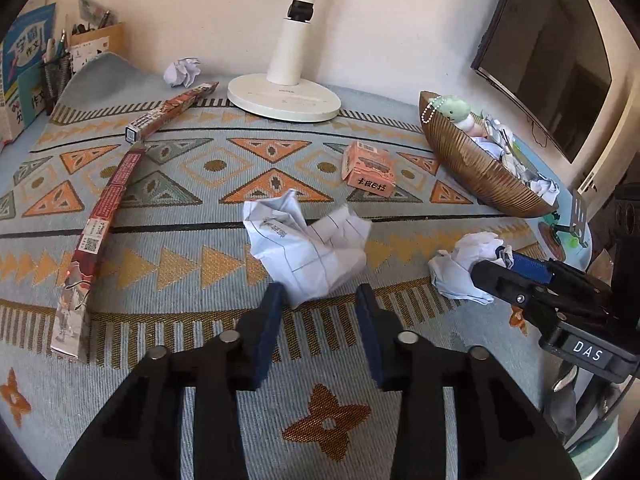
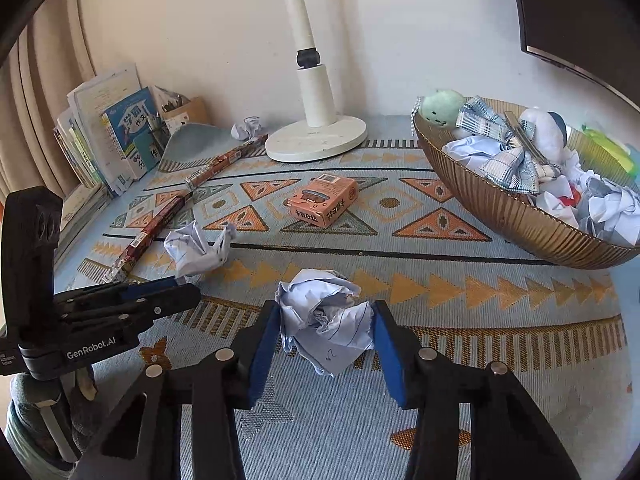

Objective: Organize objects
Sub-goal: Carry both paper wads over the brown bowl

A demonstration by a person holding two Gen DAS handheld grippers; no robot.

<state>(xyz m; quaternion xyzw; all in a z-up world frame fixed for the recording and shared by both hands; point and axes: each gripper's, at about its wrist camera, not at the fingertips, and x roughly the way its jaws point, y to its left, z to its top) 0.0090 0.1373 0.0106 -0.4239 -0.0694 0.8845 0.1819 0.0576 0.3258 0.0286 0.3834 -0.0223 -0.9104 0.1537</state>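
Observation:
In the left wrist view a crumpled lined paper (image 1: 308, 240) lies on the patterned cloth (image 1: 180, 264). Its lower corner reaches between the tips of my left gripper (image 1: 320, 294), whose jaws stand apart without pressing it. From the right wrist view the same paper (image 2: 196, 248) lies just past the left gripper (image 2: 188, 288). My right gripper (image 2: 326, 320) is shut on a second crumpled paper ball (image 2: 324, 312), both blue pads against its sides, low over the cloth. The left wrist view has this right gripper (image 1: 496, 260) at the right with its paper ball (image 1: 464, 268).
A ribbed brown bowl (image 2: 500, 216) at the right holds crumpled papers, plush toys and a plaid cloth. An orange carton (image 2: 324, 200), long red boxes (image 2: 160, 220), a small paper ball (image 2: 246, 128) and a white lamp base (image 2: 316, 140) are further back. Books (image 2: 112, 136) lean at the far left.

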